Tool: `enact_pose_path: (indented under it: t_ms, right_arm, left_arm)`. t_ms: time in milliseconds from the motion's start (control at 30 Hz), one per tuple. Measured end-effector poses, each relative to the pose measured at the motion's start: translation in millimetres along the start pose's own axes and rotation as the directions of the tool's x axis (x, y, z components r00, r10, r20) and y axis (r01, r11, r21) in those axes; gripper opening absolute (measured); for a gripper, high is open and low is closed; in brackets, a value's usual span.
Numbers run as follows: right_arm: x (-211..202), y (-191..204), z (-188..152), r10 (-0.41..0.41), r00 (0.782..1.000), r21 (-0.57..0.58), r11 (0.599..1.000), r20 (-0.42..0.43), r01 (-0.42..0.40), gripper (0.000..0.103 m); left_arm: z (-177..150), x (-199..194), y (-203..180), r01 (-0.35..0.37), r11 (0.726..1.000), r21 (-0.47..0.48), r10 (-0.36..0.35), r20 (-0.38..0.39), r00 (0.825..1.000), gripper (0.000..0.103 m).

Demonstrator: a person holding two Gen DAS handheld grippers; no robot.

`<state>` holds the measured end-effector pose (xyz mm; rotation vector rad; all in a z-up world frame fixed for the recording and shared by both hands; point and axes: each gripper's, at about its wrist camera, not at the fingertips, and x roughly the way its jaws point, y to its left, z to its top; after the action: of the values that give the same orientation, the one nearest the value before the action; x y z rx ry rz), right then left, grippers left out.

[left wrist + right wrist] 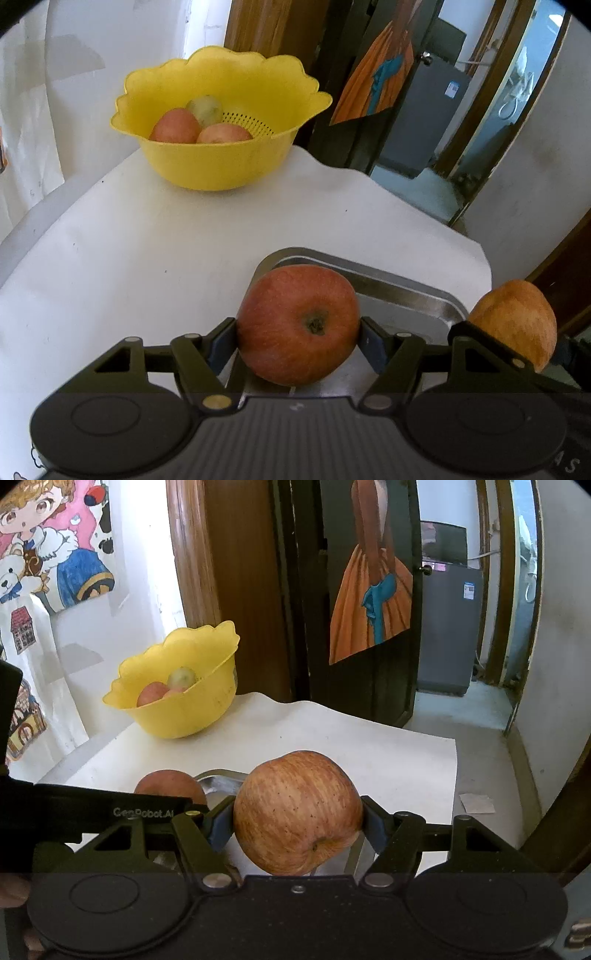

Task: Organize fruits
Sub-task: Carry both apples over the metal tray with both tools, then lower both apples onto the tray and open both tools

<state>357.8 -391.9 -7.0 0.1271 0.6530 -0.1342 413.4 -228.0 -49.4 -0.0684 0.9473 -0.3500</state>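
The left hand-held gripper [298,338] pinches a red apple [298,325] by its sides, above the metal tray [406,291]. The right hand-held gripper [297,821] pinches a striped apple [297,810] the same way. Both apples look firm, smooth and rather heavy, so a grip across the widest part seems safest. The yellow bowl [218,166] stands far back on the desk [129,258].

Bare tabletop [147,240] open up to yellow bowl [221,162]
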Motion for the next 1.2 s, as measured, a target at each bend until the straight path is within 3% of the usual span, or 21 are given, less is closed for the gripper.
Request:
enact_pose_path:
  t_ms: [300,633,1200]
  right_arm:
    - [19,-11,0,0.036,0.999,0.02,0.999,-0.04,-0.035,0.071]
    - [36,-16,-7,0.017,0.993,-0.028,0.999,-0.113,-0.02,0.071]
    - [49,-27,-10,0.07,0.991,-0.054,0.996,-0.116,-0.077,0.072]
  left_arm:
    - [-4,5,1,-0.018,1.0,-0.006,0.018,-0.025,1.0,0.074]
    - [-8,4,3,-0.006,1.0,0.01,0.006,-0.034,0.999,0.074]
    - [-3,9,-4,-0.037,0.999,0.01,0.037,-0.065,0.997,0.073]
